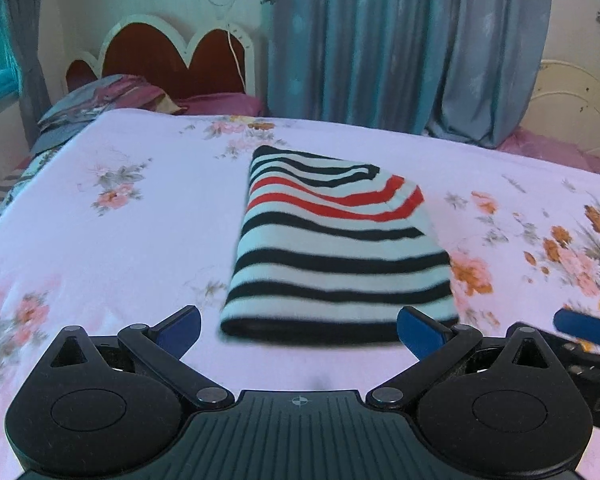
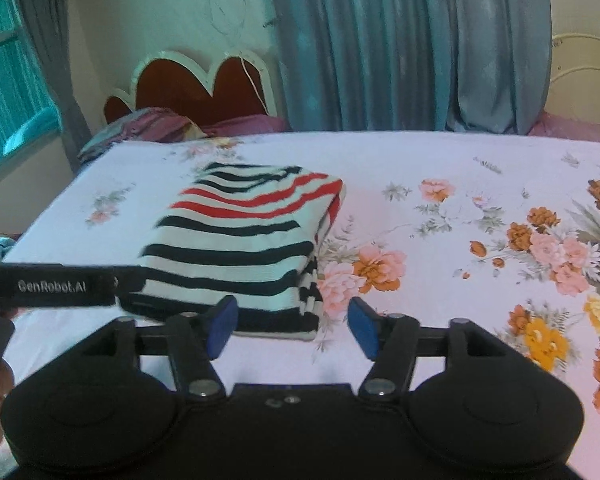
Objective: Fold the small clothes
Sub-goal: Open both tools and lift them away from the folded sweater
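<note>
striped garment (image 2: 236, 248): near-left corner hidden | behind left gripper (image 2: 60, 286)

Your left gripper (image 1: 298, 330): jaws wide apart, empty | folded striped shirt (image 1: 336, 248) just ahead on the floral sheet (image 1: 100, 240) | right gripper (image 1: 584, 326) beside it

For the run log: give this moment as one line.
striped garment: folded, flat on floral bedsheet | left tongs: open, empty, at its near edge | right tongs: open, empty, at its near right corner

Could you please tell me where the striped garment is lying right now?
The striped garment lies folded on the floral bedsheet, just ahead of the open left gripper and ahead-left of the open right gripper.
</note>
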`<state>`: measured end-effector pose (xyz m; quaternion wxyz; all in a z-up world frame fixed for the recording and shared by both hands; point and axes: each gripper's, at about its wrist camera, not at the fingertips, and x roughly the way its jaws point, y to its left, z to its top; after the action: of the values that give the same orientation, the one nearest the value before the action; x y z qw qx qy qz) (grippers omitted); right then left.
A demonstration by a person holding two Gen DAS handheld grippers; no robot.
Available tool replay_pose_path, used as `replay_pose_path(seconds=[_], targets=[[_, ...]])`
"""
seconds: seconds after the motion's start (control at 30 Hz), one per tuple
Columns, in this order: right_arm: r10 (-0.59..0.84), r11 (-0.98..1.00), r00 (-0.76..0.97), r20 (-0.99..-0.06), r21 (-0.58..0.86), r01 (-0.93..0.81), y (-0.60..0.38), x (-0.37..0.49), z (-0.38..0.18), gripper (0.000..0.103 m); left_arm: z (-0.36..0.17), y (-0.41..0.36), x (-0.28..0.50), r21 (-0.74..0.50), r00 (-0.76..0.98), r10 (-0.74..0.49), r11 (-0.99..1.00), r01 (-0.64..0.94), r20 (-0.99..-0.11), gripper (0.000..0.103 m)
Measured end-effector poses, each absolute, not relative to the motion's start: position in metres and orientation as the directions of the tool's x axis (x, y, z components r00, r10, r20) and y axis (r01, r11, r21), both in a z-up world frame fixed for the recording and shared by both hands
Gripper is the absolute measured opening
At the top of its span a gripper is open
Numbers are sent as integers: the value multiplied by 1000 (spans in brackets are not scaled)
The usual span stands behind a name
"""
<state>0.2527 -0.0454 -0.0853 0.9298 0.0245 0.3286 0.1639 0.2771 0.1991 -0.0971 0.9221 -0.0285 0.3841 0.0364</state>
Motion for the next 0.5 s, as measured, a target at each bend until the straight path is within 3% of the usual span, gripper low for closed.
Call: replay_pose_path(seconds=[0.2, 0.27, 0.5], targets=[[347, 933, 739, -577, 137, -332, -53, 192, -54, 86, -64, 206, 201, -21, 733, 62, 994, -103, -677, 103], [338, 936, 755, -562, 119, -330, -55, 166, -40, 99, -51, 210, 169, -19, 747, 79, 992, -122, -660, 103], [270, 961, 819, -506, 92, -260, -65, 92, -4, 102, -18, 218, 83, -20, 751, 106, 987, -156, -652, 103]])
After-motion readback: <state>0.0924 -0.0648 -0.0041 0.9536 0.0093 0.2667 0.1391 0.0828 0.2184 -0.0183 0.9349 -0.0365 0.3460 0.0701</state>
